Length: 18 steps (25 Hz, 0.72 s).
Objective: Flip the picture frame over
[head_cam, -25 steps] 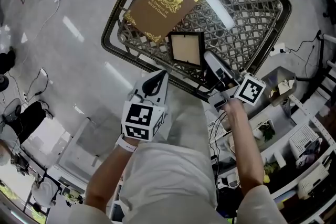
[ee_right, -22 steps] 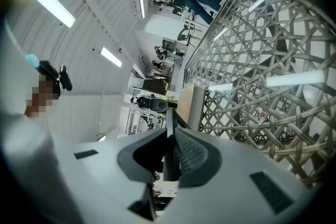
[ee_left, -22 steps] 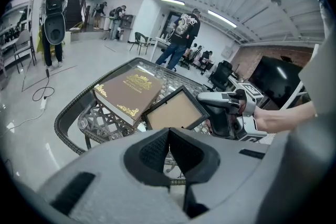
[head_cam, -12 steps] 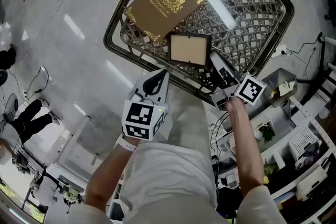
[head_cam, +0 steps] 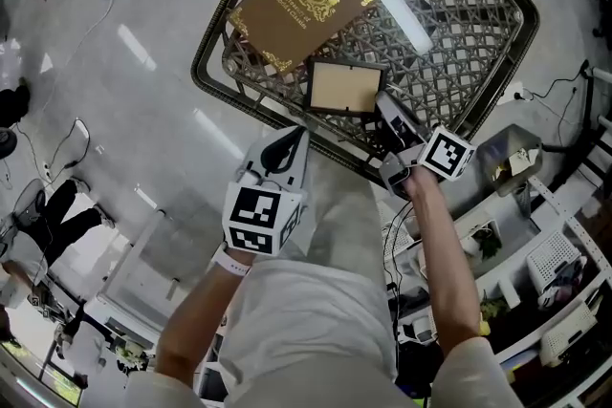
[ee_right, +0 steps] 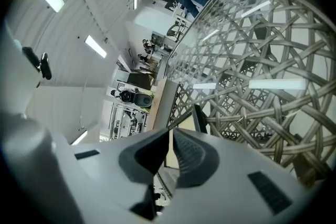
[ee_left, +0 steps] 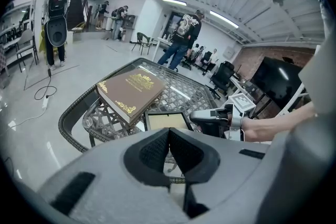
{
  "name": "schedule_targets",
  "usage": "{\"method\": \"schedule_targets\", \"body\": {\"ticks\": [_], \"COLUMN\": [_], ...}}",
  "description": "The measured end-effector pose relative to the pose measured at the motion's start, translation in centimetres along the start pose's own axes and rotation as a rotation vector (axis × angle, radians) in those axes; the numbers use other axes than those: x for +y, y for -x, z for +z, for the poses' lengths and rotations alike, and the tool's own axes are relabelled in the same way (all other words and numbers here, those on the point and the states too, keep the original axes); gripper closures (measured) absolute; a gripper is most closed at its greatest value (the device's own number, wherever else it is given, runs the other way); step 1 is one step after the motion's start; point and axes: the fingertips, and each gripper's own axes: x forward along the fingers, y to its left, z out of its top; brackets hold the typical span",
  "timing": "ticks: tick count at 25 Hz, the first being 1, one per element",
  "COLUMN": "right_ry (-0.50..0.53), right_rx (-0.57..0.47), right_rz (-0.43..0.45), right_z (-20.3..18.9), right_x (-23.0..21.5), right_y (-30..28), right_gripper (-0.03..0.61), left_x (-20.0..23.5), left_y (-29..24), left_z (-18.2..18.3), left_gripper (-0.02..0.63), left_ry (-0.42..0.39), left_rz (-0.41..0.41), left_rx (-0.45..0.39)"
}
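- Woven wicker table with a glass top carries the picture frame near its edge closest to the person, tan panel up inside a dark border.
- Whether the frame lies flat on the glass or is slightly tipped is hard to tell.
- At the frame's right edge sits the right gripper. In the right gripper view its jaws are drawn in narrow on that edge, with the dark border just beside one jaw and the tan panel showing in the thin slit between them.
- The marker cube of this gripper faces up, off the table's rim.
- Just beside the frame, farther onto the table, lies a brown book with gold ornament on its cover. One corner is close to the frame's upper left.
- A long white light reflection crosses the glass to the right of the book.
- The left gripper hangs short of the table rim, apart from the frame. Its jaws are pressed together with nothing between them.
- Around the table is pale glossy floor with loose cables, and shelving stands to the person's right.
- People stand far back in the room.
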Motion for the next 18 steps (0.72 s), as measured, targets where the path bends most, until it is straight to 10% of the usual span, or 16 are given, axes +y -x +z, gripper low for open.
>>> {"method": "schedule_targets", "body": {"ticks": [18], "right_ry": [0.344], "right_rx": [0.025], "right_rz": [-0.150], "right_z": [-1.2], "right_x": [3.9], "right_y": [3.3], "right_gripper": [0.552], "left_x": [-2.7], "left_y": [3.1], "left_z": [2.2], "left_gripper": [0.589], "left_ry": [-0.044], "left_rz": [-0.002], "left_rx": [-0.056]}}
